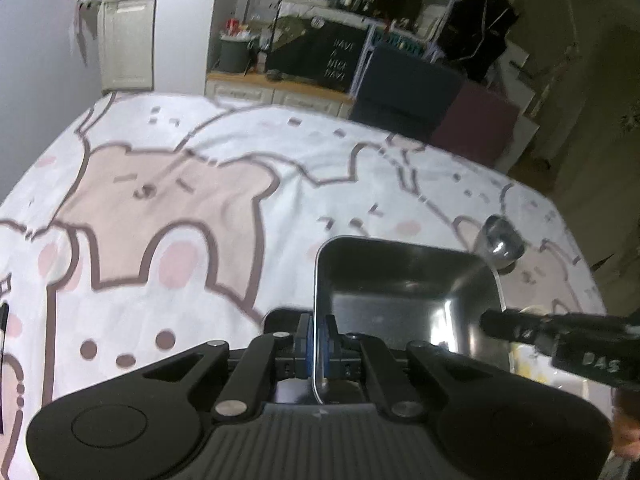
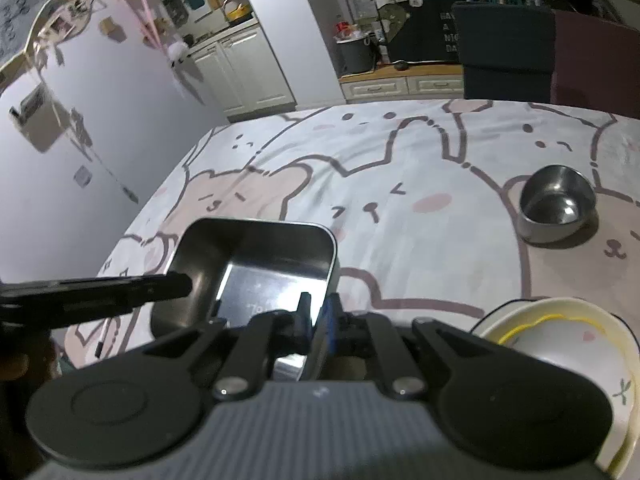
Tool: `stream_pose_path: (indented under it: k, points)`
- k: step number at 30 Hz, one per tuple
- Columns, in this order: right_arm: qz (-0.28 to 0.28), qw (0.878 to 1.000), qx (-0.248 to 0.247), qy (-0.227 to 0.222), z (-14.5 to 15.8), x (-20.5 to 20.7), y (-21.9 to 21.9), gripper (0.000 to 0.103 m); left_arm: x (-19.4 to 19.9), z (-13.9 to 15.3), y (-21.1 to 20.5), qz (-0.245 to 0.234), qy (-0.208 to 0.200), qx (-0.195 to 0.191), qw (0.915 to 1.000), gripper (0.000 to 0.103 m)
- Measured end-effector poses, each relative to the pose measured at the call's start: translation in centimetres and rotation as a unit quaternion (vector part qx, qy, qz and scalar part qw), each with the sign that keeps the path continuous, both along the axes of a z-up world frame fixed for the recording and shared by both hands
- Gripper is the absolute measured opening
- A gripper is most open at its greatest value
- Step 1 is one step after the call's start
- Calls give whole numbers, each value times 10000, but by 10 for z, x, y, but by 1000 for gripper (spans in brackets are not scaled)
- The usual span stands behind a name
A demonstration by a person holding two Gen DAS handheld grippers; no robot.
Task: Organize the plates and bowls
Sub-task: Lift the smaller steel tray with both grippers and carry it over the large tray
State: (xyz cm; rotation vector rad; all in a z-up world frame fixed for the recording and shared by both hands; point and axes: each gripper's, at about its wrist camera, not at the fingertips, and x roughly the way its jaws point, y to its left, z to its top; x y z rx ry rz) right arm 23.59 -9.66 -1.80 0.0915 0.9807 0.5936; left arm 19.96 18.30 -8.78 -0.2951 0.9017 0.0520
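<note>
A rectangular steel tray (image 1: 400, 280) (image 2: 256, 256) hangs just above the table, held from both sides. My left gripper (image 1: 319, 322) is shut on the tray's left rim, which stands between its blue pads. My right gripper (image 2: 318, 308) is shut on the opposite rim; it enters the left wrist view as a black arm (image 1: 560, 336). The left gripper's finger (image 2: 120, 288) crosses the tray's left side in the right wrist view. A small round steel bowl (image 2: 556, 208) (image 1: 502, 240) sits on the cloth to the right, apart from the tray.
The table (image 2: 400, 180) (image 1: 160, 200) wears a white and pink cartoon-bear cloth. A white ceramic bowl with a yellow rim (image 2: 560, 336) stands near the front right, beside my right gripper. Beyond the far edge are two dark chairs (image 2: 520, 52) and kitchen cabinets.
</note>
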Motion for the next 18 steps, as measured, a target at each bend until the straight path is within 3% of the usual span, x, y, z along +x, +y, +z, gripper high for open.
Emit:
stream_pose_path:
  k: [18]
  points:
    - [395, 9987, -292, 145, -15, -8, 40, 11, 24, -44, 13, 60, 891, 500, 9947, 11]
